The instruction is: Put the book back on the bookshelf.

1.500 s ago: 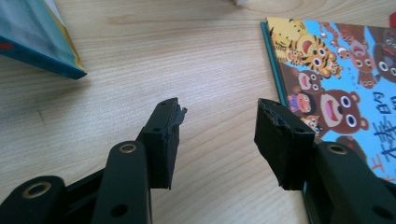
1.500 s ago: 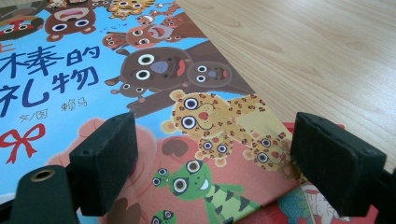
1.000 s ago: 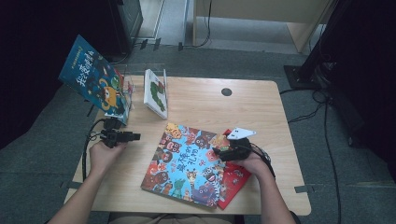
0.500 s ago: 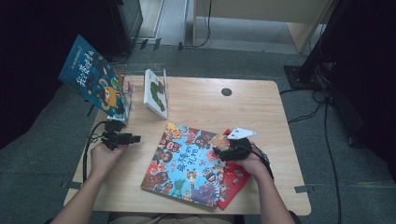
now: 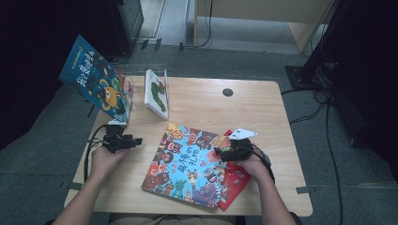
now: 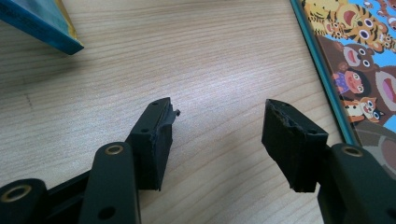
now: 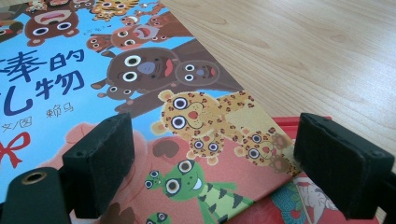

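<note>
The animal picture book (image 5: 187, 161) lies flat, long axis tilted across the wooden table (image 5: 202, 101), its corner between the right gripper's (image 5: 220, 153) wide-open jaws. The left gripper (image 6: 217, 126), its jaws just opening wide with nothing between them, hovers over bare wood beside the book; grey carpet surrounds.

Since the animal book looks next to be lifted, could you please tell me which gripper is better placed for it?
Probably the right gripper: it hovers open over the animal book's corner. The left gripper, jaws just opening and empty, is over bare table beside it.
</note>
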The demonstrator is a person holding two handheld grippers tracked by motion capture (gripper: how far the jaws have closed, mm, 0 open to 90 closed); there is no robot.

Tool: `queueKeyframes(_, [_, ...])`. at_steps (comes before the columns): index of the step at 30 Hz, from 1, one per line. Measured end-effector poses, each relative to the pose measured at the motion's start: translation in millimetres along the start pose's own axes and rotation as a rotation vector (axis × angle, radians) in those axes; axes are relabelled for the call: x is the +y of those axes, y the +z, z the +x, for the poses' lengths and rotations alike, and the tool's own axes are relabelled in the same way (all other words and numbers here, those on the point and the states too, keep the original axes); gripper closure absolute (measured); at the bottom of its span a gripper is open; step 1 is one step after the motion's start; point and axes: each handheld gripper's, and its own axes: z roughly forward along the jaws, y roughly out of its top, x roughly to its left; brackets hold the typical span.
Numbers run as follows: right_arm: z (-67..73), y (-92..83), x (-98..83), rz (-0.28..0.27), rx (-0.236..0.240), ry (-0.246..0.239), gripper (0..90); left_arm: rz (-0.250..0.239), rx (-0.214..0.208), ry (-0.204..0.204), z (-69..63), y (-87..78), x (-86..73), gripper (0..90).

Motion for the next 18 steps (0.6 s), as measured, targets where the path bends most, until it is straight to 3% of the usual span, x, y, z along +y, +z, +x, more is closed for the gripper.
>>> queueKeyframes(5, [0.1, -0.1, -0.1, -0.001, -0.001, 0.000, 12.4, -0.007, -0.016, -0.022, 2.4, -0.3, -0.3, 43.6])
queueKeyframes(12, [2.1, -0.4, -0.4, -0.001, -0.022, 0.013, 12.5, -0.018, 0.016, 0.016, -3.0, 2.0, -1.2, 40.9])
queueKeyframes(18, [3.0, -0.6, -0.6, -0.003, -0.029, 0.018, 12.6, -0.021, -0.017, -0.031, 2.7, 1.1, 0.1, 42.3])
